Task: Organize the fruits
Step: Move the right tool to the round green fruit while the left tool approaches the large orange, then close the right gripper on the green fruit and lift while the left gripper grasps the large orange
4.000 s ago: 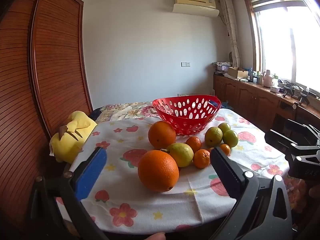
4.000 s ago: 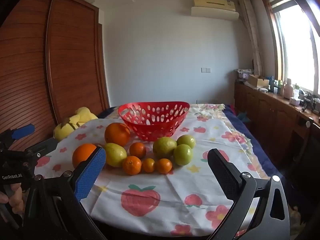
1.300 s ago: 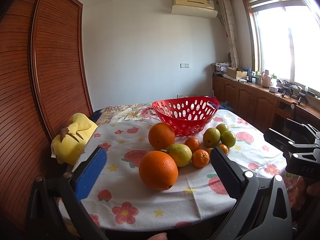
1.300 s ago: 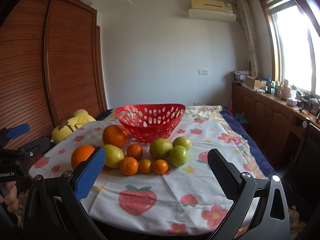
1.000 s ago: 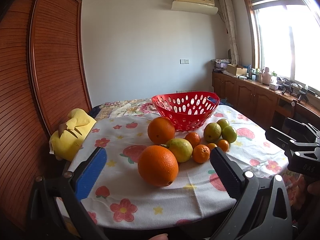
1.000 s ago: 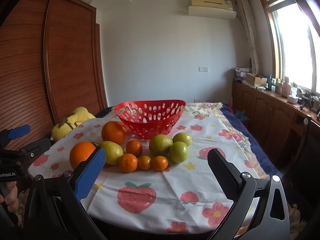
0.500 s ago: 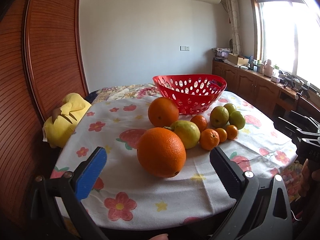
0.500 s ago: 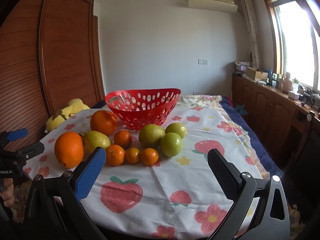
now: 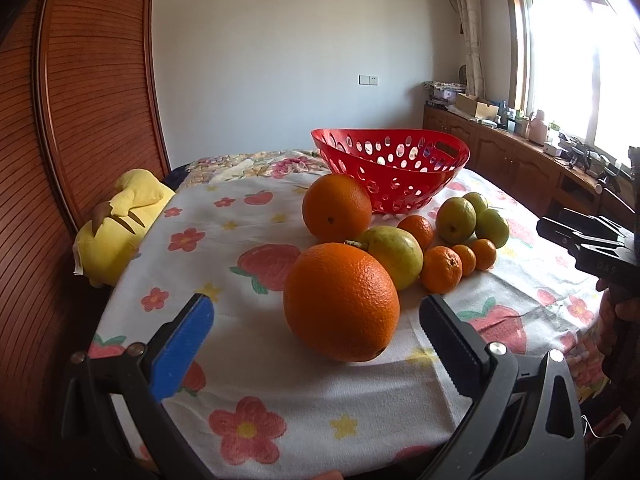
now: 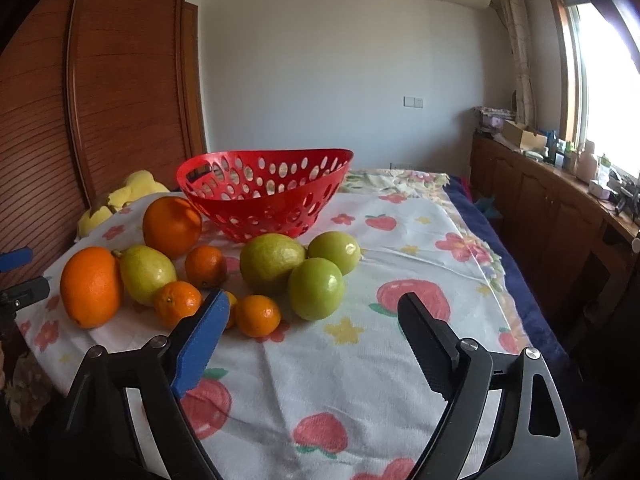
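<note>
Fruit sits clustered on the tabletop, on a floral cloth just in front of the empty red basket. Nearest the left gripper is a large orange, just ahead of its wide-spread jaws and untouched. The right gripper has its jaws closing with nothing between them; a green lime and a small mandarin lie just beyond its tips. A yellow plush toy lies at the tabletop's left edge.
</note>
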